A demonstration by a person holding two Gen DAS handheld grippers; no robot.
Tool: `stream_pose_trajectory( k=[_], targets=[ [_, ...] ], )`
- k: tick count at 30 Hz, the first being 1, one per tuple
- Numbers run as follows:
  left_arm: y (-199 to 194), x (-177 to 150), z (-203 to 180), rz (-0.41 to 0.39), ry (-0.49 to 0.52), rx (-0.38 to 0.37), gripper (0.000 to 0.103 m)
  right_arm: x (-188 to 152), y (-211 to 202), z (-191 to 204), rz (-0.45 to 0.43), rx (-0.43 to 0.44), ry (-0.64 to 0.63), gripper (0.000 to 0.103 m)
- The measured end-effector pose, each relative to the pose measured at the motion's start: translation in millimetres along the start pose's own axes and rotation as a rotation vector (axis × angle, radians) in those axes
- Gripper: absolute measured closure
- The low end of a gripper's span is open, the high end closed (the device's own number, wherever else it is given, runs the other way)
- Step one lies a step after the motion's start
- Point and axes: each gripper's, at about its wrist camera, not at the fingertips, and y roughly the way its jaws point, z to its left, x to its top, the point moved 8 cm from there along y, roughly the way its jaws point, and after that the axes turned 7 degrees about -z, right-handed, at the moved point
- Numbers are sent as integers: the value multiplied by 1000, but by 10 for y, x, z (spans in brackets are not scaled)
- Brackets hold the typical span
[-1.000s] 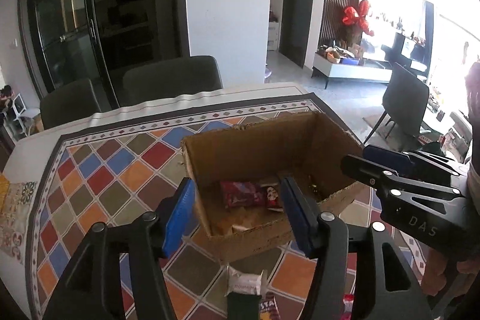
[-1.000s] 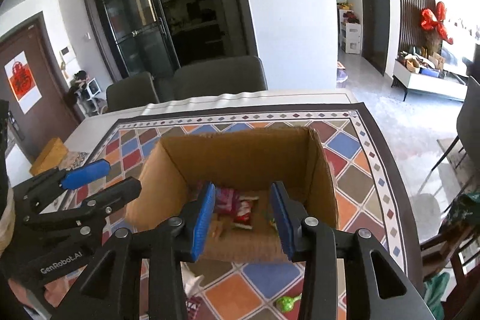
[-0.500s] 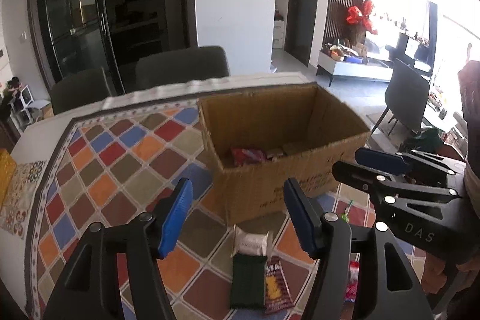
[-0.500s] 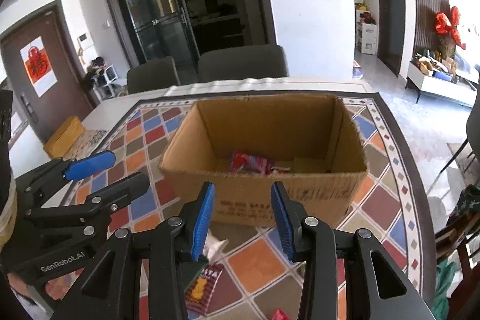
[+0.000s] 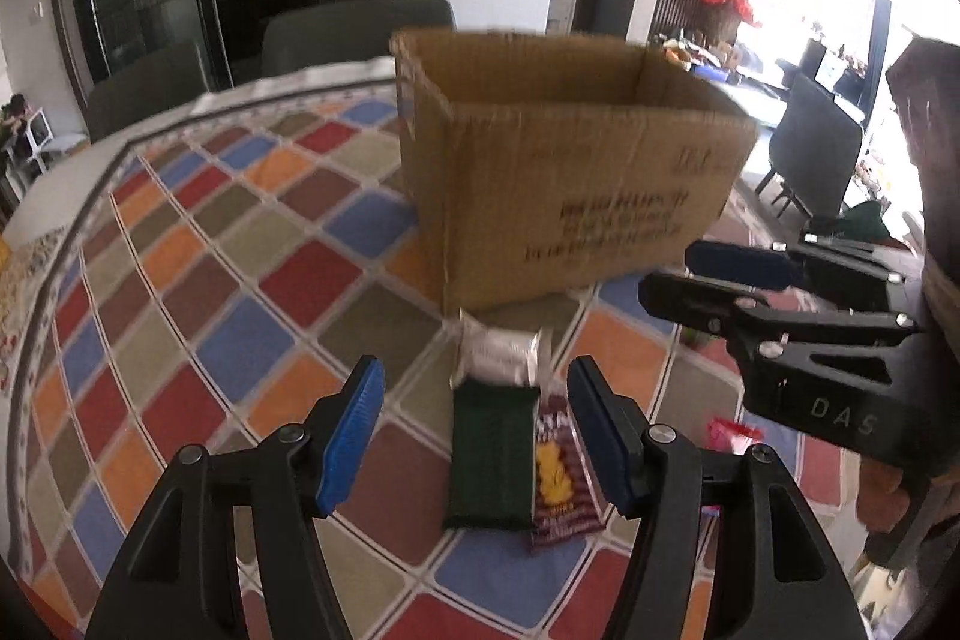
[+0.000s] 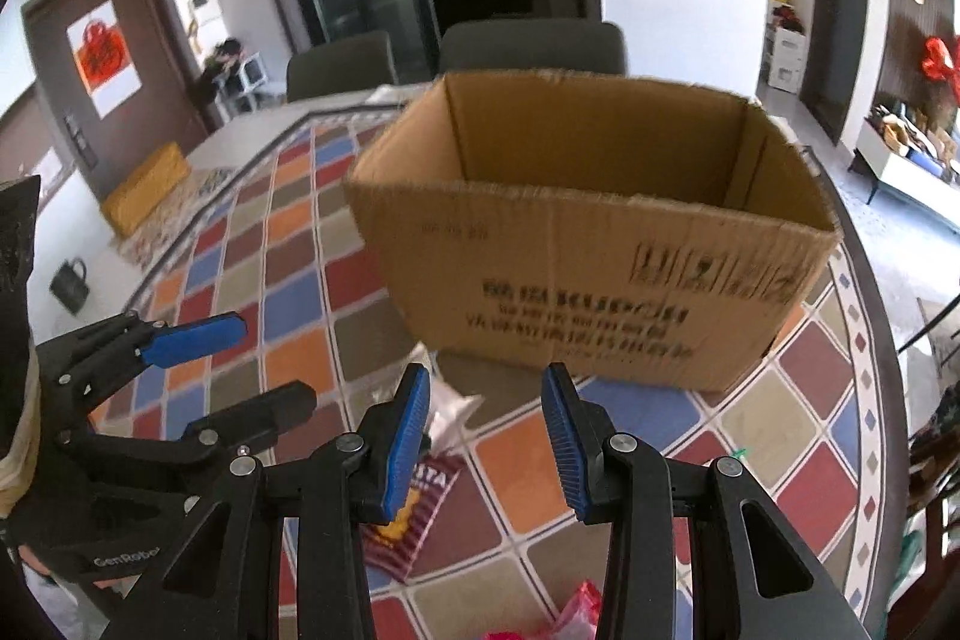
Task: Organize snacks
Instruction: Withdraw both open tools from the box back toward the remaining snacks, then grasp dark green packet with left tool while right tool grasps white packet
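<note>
Cardboard straight ahead of both claws: an open-topped box [image 5: 576,196], parked on the chequered cloth of the desk [image 5: 210,280], probably as the place for the gathered snacks. Between the spread fingers of the left claw [image 5: 473,394], with nothing pinched: a dark green packet [image 5: 492,460] lying flat, a white packet [image 5: 498,358] just beyond it toward the box, and a maroon striped packet [image 5: 561,478] against its right edge. Looks lined up over the green one for a pick, though not yet touching it. To the right of that claw, also pointing at the box: the right claw [image 6: 486,388], parted more narrowly and empty. Near its base, a red wrapper [image 6: 579,604]; under its left finger, the maroon striped packet again. Crowded around the likely target: neighbours on two sides, easily nipped along with it. Beyond the box, grey chairs [image 6: 528,46], well clear of the work.
</note>
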Motion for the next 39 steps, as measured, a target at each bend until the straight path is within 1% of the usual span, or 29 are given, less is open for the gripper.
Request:
stream_pose_trajectory(
  k=[8,12,17,24,27,32,36,37,39],
  targets=[
    [215,-385,-60,74,-29,-61,41,-253,138,69,55,11,-70,63],
    [339,-495,-43,113,-62,-96,41,-347,218,100,78,14,-104,63],
    [478,-560,5,146,-90,-113,42,-455,323,149,119,17,-157,63],
    [587,-573,-30,150,-92,-149,45,-551,442,109,151,19,-141,63],
    [629,-580,-55,157,-93,-163,48,-562,457,101,155,16,-140,63],
    [713,-602,-64,169,-96,-157,49,-569,477,101,157,20,-147,63],
    [733,-588,-64,162,-99,-154,49,-573,500,89,162,19,-148,63],
    [734,-587,-53,156,-103,-145,56,-573,504,89,164,20,-148,63],
    [734,-584,-44,145,-103,-141,59,-569,517,90,166,19,-148,63]
  ],
)
